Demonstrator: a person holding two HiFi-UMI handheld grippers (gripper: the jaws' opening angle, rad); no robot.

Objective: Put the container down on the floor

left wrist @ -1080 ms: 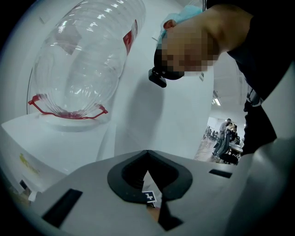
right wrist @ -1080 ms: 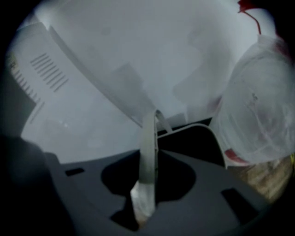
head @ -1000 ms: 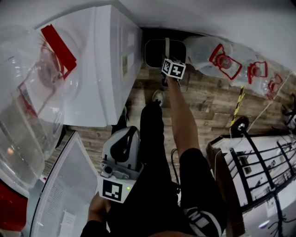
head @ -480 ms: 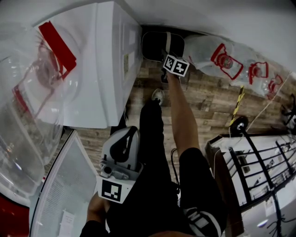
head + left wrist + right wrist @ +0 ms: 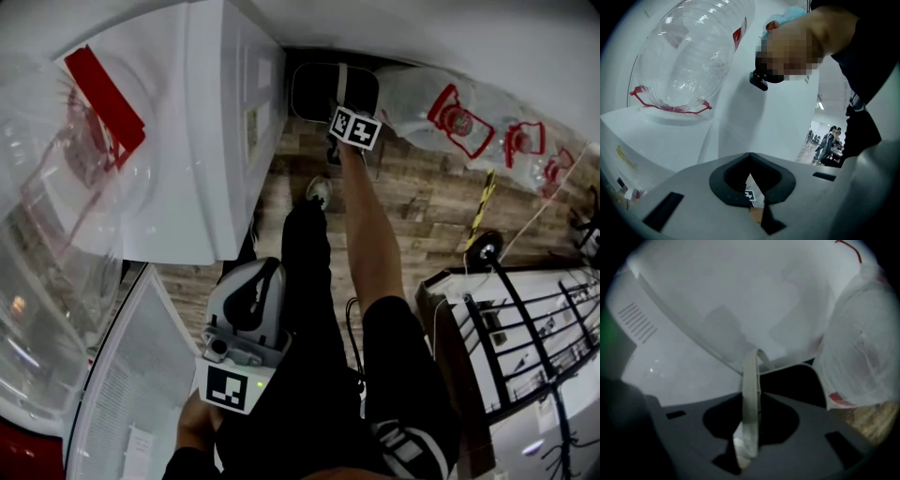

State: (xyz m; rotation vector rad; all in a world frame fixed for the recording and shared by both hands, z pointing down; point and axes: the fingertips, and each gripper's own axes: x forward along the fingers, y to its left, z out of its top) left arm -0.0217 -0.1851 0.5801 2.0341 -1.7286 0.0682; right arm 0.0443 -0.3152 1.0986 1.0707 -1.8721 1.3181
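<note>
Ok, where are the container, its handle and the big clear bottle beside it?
container (image 5: 314, 94), head view, on its dark inside.
handle (image 5: 751, 380), right gripper view, midway along the white strap.
clear bottle (image 5: 412, 101), head view, on its body.

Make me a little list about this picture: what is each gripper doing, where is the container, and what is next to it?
right gripper: shut on the handle of the container, pointing down
left gripper: shut, nothing in it
container: pale rim, dark inside, low by the wood floor; cannot tell if it touches down yet
on one side: white dispenser
on the other side: clear water bottles lying on the floor
</note>
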